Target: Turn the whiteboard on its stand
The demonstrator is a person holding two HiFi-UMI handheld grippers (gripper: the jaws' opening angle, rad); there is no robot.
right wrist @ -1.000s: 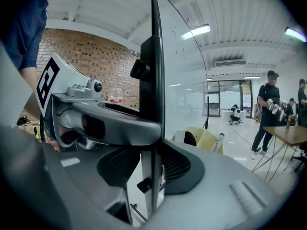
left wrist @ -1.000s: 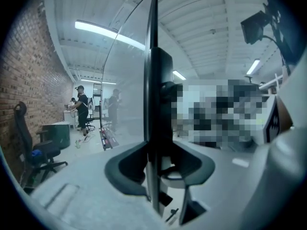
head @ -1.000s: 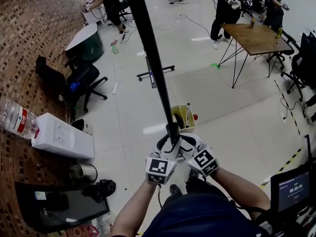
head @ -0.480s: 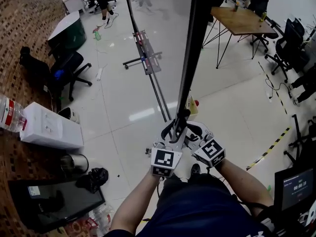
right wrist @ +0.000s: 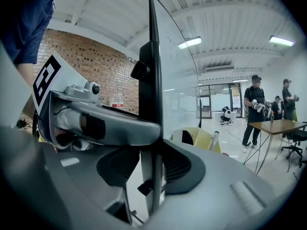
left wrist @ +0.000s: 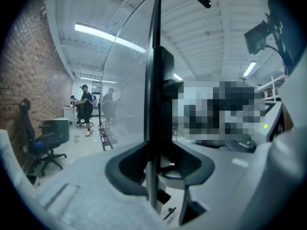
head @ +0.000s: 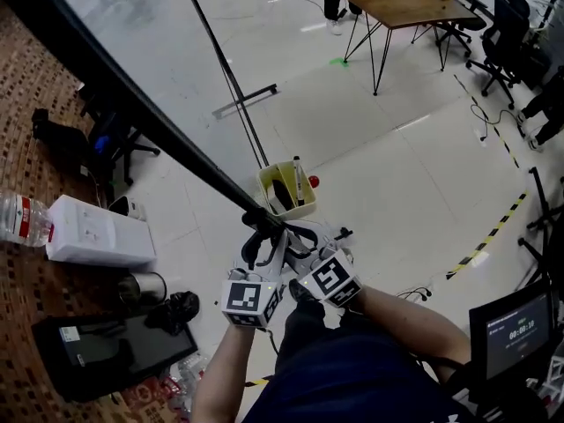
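Note:
The whiteboard is a clear pane in a black frame [head: 132, 113], and its edge slants from the top left down to my hands in the head view. Both grippers grip that edge side by side. The left gripper [head: 261, 233] has the frame [left wrist: 154, 80] between its pads, its jaws are closing, and they press on it. The right gripper [head: 296, 241] is shut on the same frame [right wrist: 151, 80] from the other side. A black stand pole [head: 225, 73] with a floor foot [head: 247, 100] shows beyond the pane.
A yellow bin [head: 286, 192] with markers stands just past the grippers. A white box [head: 97, 232], water bottle [head: 22, 218], metal cup [head: 145, 287] and flat black monitor [head: 115, 355] lie left. A wooden table [head: 414, 3] and chairs [head: 507, 25] stand far right.
The board's edge has swung from leaning up and right to slanting far up-left. Both grippers stayed on it and shifted slightly left and down.

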